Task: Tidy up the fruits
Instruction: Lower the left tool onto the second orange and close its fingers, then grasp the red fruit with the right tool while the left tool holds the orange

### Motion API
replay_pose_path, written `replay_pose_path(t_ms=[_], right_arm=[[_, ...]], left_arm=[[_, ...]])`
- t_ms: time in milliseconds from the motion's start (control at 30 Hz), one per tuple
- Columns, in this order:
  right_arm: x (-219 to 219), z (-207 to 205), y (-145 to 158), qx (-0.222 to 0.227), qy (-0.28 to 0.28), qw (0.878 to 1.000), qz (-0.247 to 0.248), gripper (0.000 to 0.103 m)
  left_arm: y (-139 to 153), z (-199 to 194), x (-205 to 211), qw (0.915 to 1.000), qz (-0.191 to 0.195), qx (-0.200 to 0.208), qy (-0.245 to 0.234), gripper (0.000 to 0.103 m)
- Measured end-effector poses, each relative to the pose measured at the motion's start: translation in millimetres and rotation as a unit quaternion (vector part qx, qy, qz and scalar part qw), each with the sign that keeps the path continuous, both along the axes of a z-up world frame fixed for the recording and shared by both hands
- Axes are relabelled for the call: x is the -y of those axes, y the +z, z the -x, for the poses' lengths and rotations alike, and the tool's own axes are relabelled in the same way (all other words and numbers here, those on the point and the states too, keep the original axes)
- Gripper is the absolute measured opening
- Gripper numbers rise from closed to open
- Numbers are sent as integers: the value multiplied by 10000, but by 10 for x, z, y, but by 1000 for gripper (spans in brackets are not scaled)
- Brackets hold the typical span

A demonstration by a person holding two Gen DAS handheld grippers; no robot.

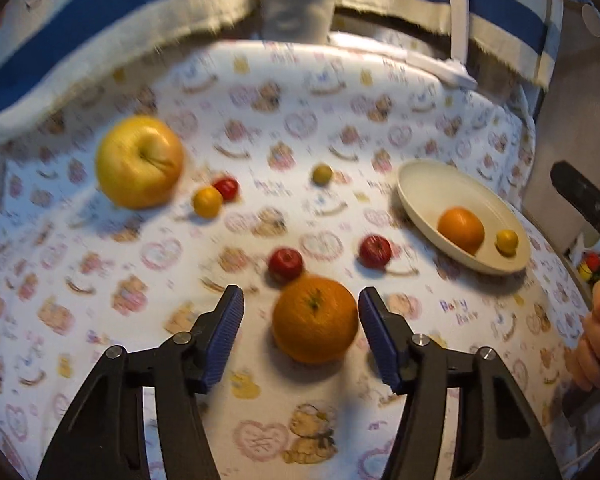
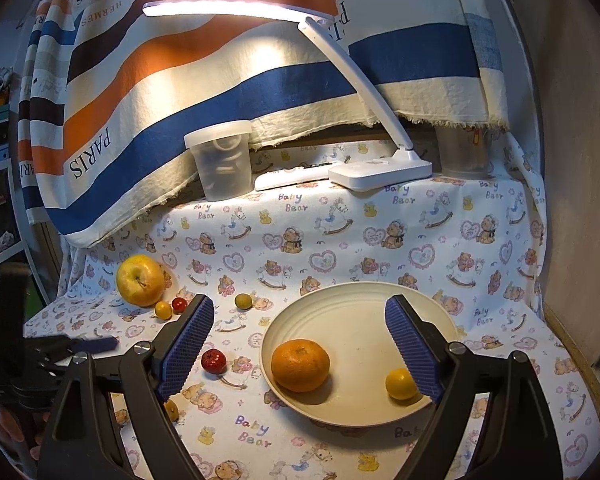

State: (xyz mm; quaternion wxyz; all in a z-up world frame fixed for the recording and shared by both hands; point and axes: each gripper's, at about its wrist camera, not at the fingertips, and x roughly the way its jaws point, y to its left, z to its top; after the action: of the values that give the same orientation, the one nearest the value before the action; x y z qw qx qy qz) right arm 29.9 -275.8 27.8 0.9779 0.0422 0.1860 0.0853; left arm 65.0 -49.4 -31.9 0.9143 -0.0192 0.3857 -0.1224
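Note:
A large orange [image 1: 315, 320] lies on the bear-print cloth between the fingers of my left gripper [image 1: 301, 294]. The right pad [image 1: 380, 336] is at its skin and the left pad [image 1: 224, 336] stands clear of it, so the gripper is open. My right gripper [image 2: 300, 302] hangs open over the cream plate [image 2: 360, 308], which holds an orange [image 2: 300, 365] and a small yellow fruit [image 2: 400, 384]. On the cloth lie a yellow apple [image 1: 140, 162], two small red fruits [image 1: 286, 263] [image 1: 375, 251] and several smaller ones.
At the back stand a white desk lamp [image 2: 380, 168], a frosted plastic tub [image 2: 222, 160] and a striped cloth. A hand [image 1: 596, 340] holds the right gripper at the table's right edge. The plate [image 1: 420, 184] sits right of the left gripper.

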Motion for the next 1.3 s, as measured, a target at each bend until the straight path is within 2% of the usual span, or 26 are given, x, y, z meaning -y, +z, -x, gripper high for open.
replay_pose_path(t_ms=[233,300,400,533,600,733,833,933,967,1067,1200,1300], right_arm=[[-17,-10,-12,-55,-10,10000,27,89],[-17,-16,-14,-82,-17,10000,23,89],[-12,-32,-24,-129,-40,9999,18,89],[-15,-41,-36,-163,-56,9998,38,89],[-16,-42,-35,-164,-48,9998,37,89],[-23,-46,-43,-180,-49,9998,48,89],[-26,-45,-53,-184,-42,9998,65,89],[-33,-44,-51,-166,-30,9998,54,89],[-35,-41,-51,-157,-20,9999,54,89],[-50,-31,-46,-145,26,9999,60,89],[-95,7,-11,-190,170,9996,73,89],[-181,10,34,-178,277,9994,101,89]], left_arm=[[-69,-24,74,9996,-55,-162,-207,57],[-94,-64,45,9994,33,-269,-205,49],[-112,-101,1,9989,196,-377,-204,49],[-113,-105,35,9987,99,-394,-292,48],[-156,-138,57,9979,76,-552,-336,48],[-162,-160,-4,9979,229,-557,-253,47],[-95,-109,-45,9992,212,-302,-126,46],[96,20,-51,9988,-108,471,31,46],[146,38,-74,9982,-86,595,51,46],[252,17,-199,9977,223,640,95,46],[310,-24,-286,9957,12,851,368,46],[319,-68,-373,9949,-48,865,510,46]])
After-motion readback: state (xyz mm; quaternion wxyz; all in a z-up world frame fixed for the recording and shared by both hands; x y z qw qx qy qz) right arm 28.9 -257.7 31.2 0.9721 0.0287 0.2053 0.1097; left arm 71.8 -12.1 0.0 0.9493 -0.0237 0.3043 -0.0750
